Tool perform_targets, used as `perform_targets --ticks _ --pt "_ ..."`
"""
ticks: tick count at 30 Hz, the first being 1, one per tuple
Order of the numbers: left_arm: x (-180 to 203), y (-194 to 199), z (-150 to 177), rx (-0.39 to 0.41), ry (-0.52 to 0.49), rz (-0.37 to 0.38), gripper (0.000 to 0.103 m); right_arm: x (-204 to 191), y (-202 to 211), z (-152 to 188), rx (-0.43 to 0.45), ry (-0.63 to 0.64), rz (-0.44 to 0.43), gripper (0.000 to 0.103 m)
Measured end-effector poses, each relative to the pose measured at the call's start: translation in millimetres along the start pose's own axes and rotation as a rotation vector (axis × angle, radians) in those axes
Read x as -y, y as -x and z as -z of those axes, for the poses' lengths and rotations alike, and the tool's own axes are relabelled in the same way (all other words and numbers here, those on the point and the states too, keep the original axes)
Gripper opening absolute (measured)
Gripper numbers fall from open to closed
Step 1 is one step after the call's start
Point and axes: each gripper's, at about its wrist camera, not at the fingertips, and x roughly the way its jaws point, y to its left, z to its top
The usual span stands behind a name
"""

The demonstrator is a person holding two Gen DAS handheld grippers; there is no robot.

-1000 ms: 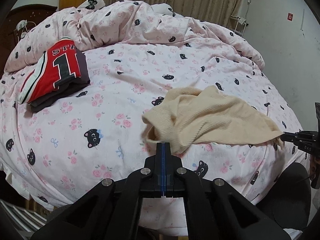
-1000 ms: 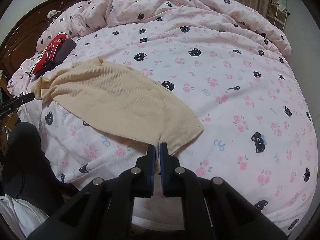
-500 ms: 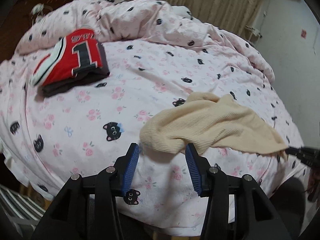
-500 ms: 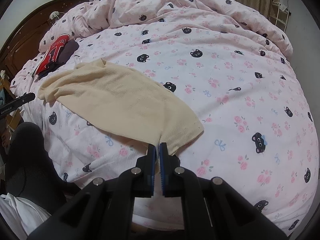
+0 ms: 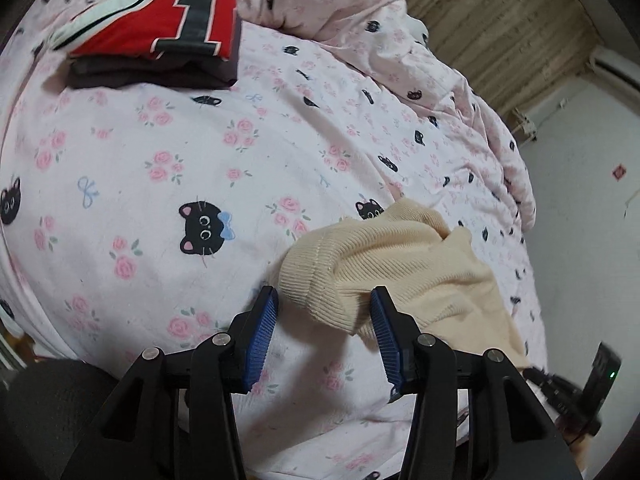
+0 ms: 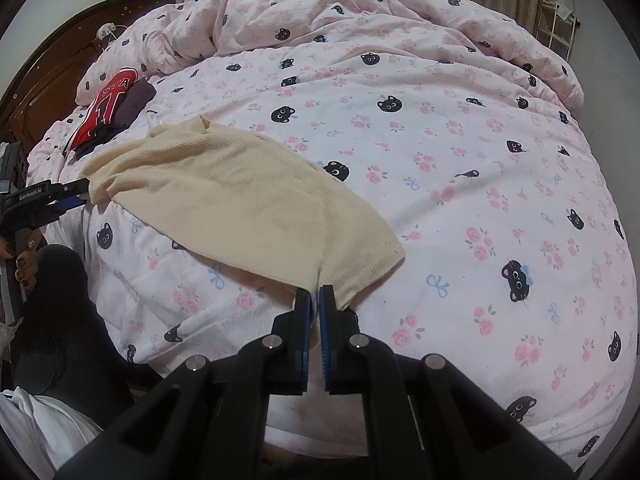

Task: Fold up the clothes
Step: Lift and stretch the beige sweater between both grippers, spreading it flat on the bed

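Note:
A cream ribbed knit garment (image 6: 240, 196) lies spread on the pink cat-print bed (image 6: 460, 184). My right gripper (image 6: 316, 296) is shut on the garment's near hem corner. My left gripper (image 5: 324, 308) is open, its blue pads on either side of the garment's ribbed cuff end (image 5: 320, 280), which lies loose on the bed. The left gripper also shows in the right wrist view (image 6: 76, 196) at the garment's far left end.
A folded red jersey with a "1" on a dark folded garment (image 5: 160, 28) lies at the bed's far left. A bunched duvet (image 6: 360, 12) runs along the back. A dark wooden headboard (image 6: 44, 80) is at the left, curtains and white wall behind.
My left gripper opened and let go of the cream garment's cuff end, then moved closer and lower over it. My right gripper stayed shut on the hem corner.

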Motion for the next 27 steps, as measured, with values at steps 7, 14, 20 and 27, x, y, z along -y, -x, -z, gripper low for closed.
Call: perform_targets --ticks 7,14,20,27 --pt "10 18 -10 0.065 -0.021 0.013 0.005 4 3 1 0.015 -0.010 -0.006 0.005" --pt "43 61 -33 0.194 -0.115 0.060 0.005 14 46 -17 0.132 -0.033 -0.030 0.005" --pt "71 76 -60 0.244 -0.157 0.096 0.005 27 92 -48 0.243 -0.039 -0.023 0.005" --pt "90 30 -103 0.215 -0.174 0.046 0.005 48 91 -99 0.278 -0.027 0.033 0.005"
